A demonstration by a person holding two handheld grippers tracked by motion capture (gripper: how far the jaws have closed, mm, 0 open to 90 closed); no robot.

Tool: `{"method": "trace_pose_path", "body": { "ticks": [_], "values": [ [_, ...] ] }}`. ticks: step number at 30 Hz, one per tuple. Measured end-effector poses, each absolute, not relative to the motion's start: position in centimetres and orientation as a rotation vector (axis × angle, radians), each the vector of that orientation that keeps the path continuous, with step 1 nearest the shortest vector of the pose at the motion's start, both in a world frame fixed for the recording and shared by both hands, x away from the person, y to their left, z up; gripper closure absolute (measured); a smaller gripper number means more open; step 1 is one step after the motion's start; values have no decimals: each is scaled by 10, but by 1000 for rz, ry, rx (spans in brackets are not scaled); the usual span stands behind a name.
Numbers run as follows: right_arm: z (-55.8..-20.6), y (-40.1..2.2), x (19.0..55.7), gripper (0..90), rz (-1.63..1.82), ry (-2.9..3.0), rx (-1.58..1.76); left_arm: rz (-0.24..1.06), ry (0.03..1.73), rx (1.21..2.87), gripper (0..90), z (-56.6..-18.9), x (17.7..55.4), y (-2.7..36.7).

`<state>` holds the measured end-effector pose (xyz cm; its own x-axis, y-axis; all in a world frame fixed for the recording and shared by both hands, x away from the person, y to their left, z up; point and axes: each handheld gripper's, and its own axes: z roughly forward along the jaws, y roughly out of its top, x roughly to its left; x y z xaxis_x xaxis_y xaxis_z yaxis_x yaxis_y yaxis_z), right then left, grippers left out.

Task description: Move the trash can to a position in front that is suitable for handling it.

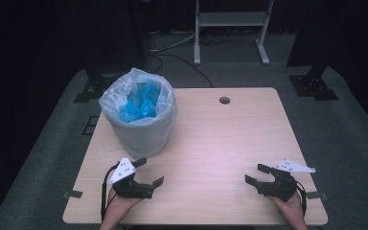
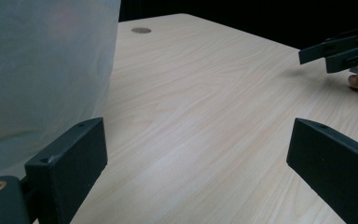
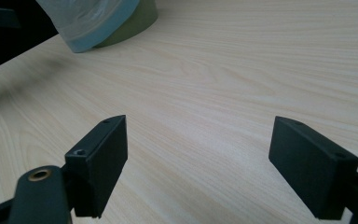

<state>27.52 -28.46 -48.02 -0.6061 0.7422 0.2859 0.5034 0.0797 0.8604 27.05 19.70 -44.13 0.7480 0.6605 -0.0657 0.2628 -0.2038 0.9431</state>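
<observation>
A small bin lined with a white bag [image 1: 139, 120] stands at the table's back left, with crumpled blue plastic [image 1: 140, 103] inside it. My left gripper [image 1: 149, 171] rests low on the wooden table [image 1: 220, 143] just in front of the bin, jaws open and nothing between them. In the left gripper view the bag's white wall [image 2: 42, 70] rises close on the left of my left gripper [image 2: 198, 154]. My right gripper [image 1: 256, 173] sits near the front right, also open and empty. In the right gripper view my right gripper [image 3: 200, 149] faces bare wood, with the bin [image 3: 102, 18] far off.
A round cable hole [image 1: 224, 100] sits near the table's far edge. Behind the table stand a white metal frame [image 1: 232, 24], black stand bases [image 1: 314, 84] and floor cables. The table's middle lies between the two grippers. The right gripper [image 2: 340, 49] appears far off in the left gripper view.
</observation>
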Motion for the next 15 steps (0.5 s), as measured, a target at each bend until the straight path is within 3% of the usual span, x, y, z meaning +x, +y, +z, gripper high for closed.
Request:
{"method": "trace_pose_path", "body": {
  "ticks": [15],
  "values": [
    [-481,-272,278,182,1519,2185,1230,469,688,1759,51,-394,269,217]
  ]
}}
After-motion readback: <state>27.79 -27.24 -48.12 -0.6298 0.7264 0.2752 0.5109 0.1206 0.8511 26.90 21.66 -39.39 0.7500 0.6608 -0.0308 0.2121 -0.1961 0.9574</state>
